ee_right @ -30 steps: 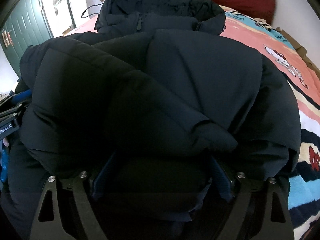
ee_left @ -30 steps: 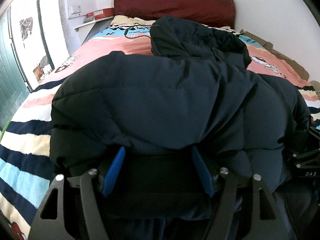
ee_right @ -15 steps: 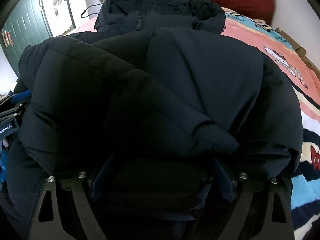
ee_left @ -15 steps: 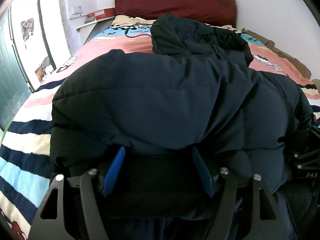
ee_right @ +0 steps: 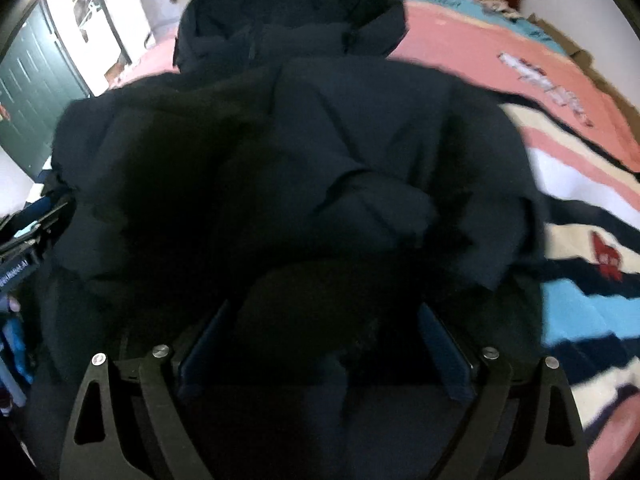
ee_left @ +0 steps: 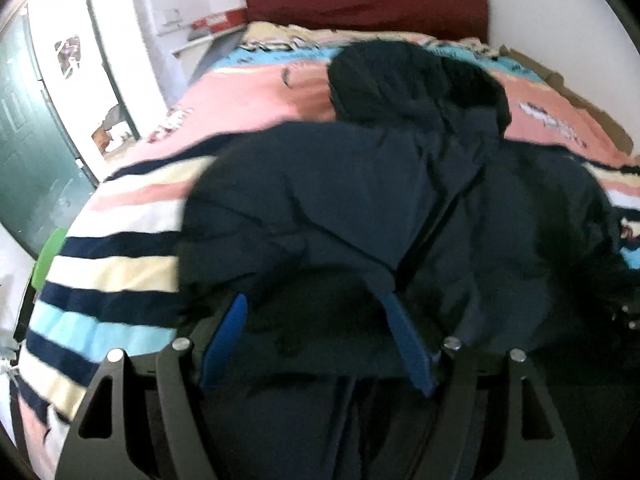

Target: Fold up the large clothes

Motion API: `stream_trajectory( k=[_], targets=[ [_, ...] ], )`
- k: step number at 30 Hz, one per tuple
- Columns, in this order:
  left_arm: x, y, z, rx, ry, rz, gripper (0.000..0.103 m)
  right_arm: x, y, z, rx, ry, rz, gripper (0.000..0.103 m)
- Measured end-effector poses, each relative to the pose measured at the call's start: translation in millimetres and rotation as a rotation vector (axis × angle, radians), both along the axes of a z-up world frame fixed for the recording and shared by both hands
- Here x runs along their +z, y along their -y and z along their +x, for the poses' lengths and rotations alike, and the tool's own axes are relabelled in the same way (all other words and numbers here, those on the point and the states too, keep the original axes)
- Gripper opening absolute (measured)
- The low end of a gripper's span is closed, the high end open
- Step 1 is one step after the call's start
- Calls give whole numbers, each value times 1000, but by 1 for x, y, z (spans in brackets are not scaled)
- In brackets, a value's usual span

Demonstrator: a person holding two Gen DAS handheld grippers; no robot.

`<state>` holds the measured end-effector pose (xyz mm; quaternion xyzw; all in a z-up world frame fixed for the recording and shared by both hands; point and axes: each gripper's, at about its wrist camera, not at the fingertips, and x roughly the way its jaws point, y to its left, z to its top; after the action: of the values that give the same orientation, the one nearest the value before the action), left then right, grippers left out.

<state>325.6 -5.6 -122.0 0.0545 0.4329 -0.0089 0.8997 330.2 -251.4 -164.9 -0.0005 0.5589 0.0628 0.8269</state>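
Note:
A big dark navy padded jacket (ee_left: 340, 208) lies on the bed, its lower part folded up over its body and its hood (ee_left: 408, 80) toward the headboard. My left gripper (ee_left: 316, 320) stands wide open at the near edge, and jacket fabric fills the gap between its blue fingers (ee_left: 224, 336). In the right wrist view the same jacket (ee_right: 320, 152) fills the frame. My right gripper (ee_right: 324, 328) is also wide open with dark fabric lying between its fingers (ee_right: 444, 352). The left gripper's body (ee_right: 24, 252) shows at the left edge of that view.
The bed has a striped pink, cream, navy and light blue cover (ee_left: 116, 272). A dark red headboard (ee_left: 364, 0) stands at the far end. A green door (ee_left: 28, 152) and a white wall are on the left. A wall closes the right side.
Both views have pulled back and tilted, with motion blur. The raised jacket fold has sunk lower and flatter onto the coat. More striped cover shows on both sides.

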Motion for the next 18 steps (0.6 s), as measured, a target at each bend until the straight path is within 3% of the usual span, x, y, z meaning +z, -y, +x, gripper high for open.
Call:
stream_trajectory(
  k=[4, 11, 18],
  targets=[
    [41, 0, -35, -7, 56, 30, 71, 36, 3, -32, 26, 73, -27, 92],
    [113, 2, -99, -60, 154, 39, 71, 104, 31, -82, 19, 218, 48, 92],
    [149, -13, -113, -43, 176, 52, 71, 139, 83, -86, -37, 308, 67, 92]
  ],
)
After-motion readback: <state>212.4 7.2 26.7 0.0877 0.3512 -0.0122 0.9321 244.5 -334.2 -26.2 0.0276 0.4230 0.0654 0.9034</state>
